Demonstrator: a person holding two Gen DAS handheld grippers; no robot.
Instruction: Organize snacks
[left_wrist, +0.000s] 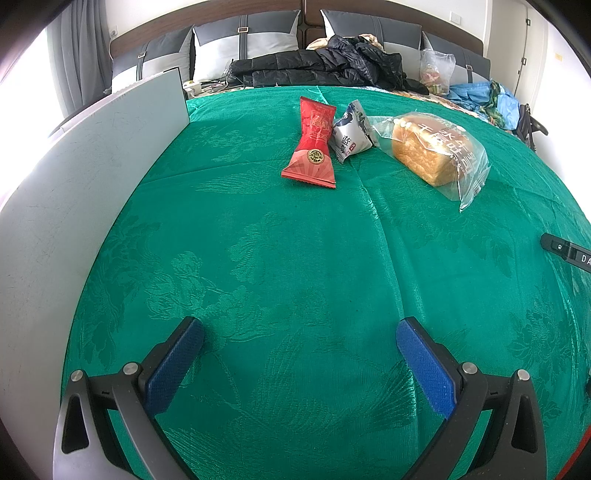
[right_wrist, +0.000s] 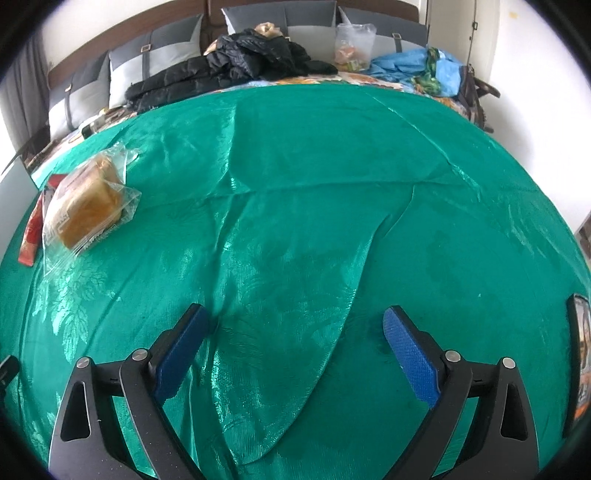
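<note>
Three snacks lie on the green cloth (left_wrist: 295, 258) far ahead of my left gripper (left_wrist: 300, 332): a red packet (left_wrist: 313, 146), a small white and blue packet (left_wrist: 351, 134) touching it, and a bagged bread loaf (left_wrist: 432, 153) to the right. My left gripper is open and empty, low over the cloth. My right gripper (right_wrist: 295, 321) is open and empty over a fold in the cloth (right_wrist: 332, 206). In the right wrist view the bread loaf (right_wrist: 86, 206) lies far left, with the red packet (right_wrist: 32, 232) partly hidden behind it.
A white box wall (left_wrist: 92, 155) stands along the left. A black jacket (left_wrist: 325, 64), pillows (left_wrist: 243, 44), a clear bag (left_wrist: 436, 68) and blue cloth (left_wrist: 480, 92) lie at the back. A black device (left_wrist: 569, 253) sits at the right edge. A framed object (right_wrist: 580, 362) shows at far right.
</note>
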